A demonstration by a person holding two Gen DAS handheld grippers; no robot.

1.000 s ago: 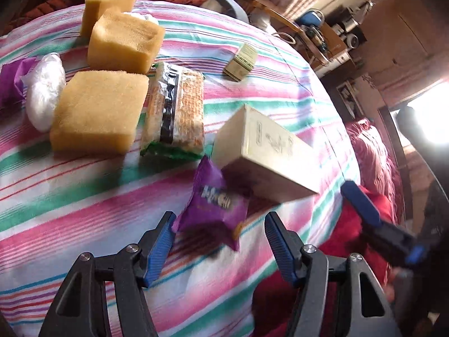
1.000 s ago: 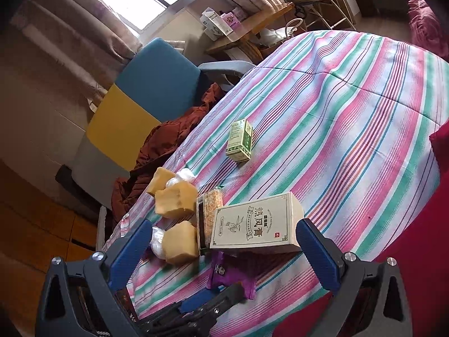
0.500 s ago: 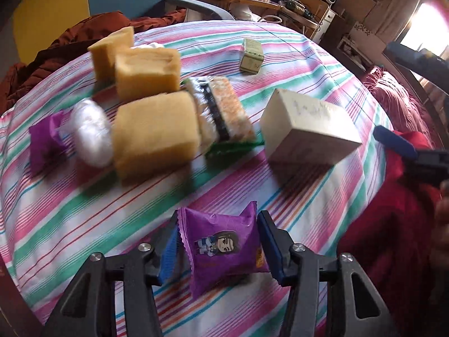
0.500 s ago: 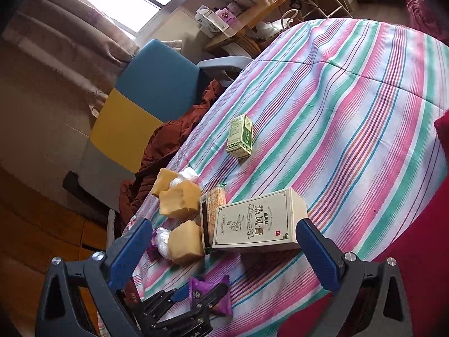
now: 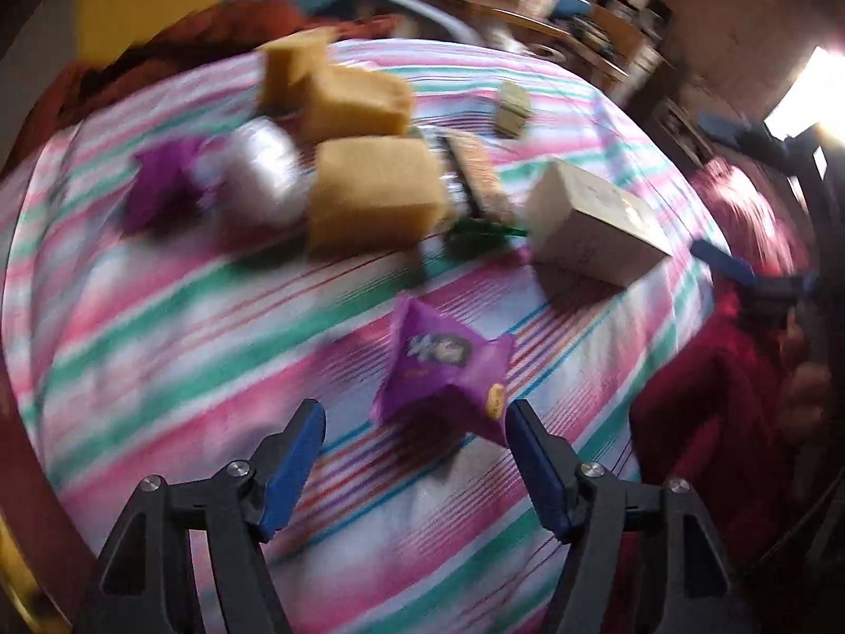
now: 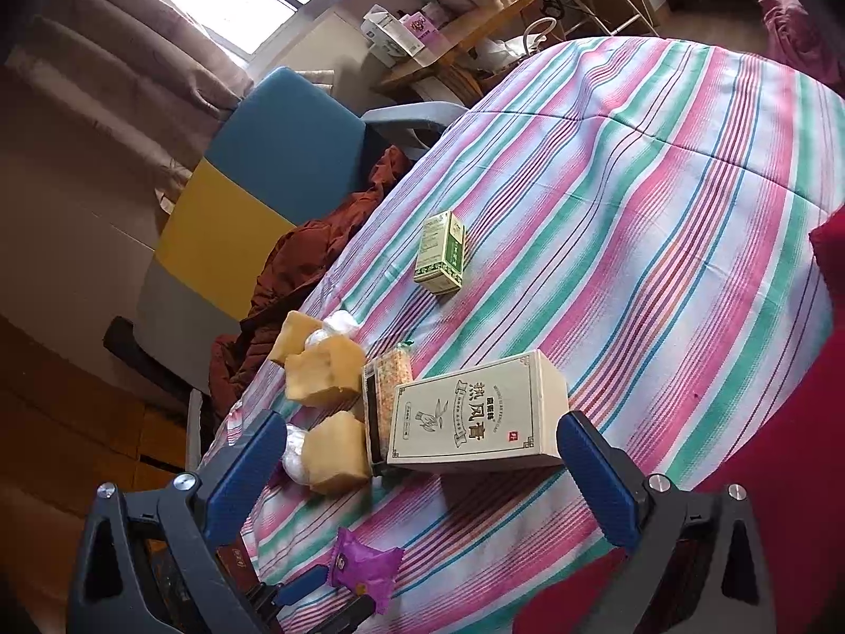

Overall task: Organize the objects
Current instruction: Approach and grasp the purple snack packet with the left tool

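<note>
A purple snack packet [image 5: 443,370] lies on the striped tablecloth [image 5: 185,348] near the table's front edge. My left gripper [image 5: 414,412] is just behind it. Its jaws are opening, and the packet sits loose between the fingertips, nearer the right one. The right wrist view shows the same packet [image 6: 367,565] with the left gripper [image 6: 317,597] beside it. My right gripper [image 6: 417,422] hangs open, its fingers framing a beige box [image 6: 475,412] without touching it.
Behind the packet lie several yellow sponges [image 5: 369,201], a white wrapped ball [image 5: 259,179], another purple packet [image 5: 163,190], a cracker pack [image 5: 475,174] and a small green box [image 6: 441,253]. A blue and yellow chair [image 6: 264,169] holds a brown jacket [image 6: 317,264].
The left gripper closed on the purple packet by the beige box, carried it toward the front edge, and now its jaws stand apart with the packet free. The right gripper kept still.
</note>
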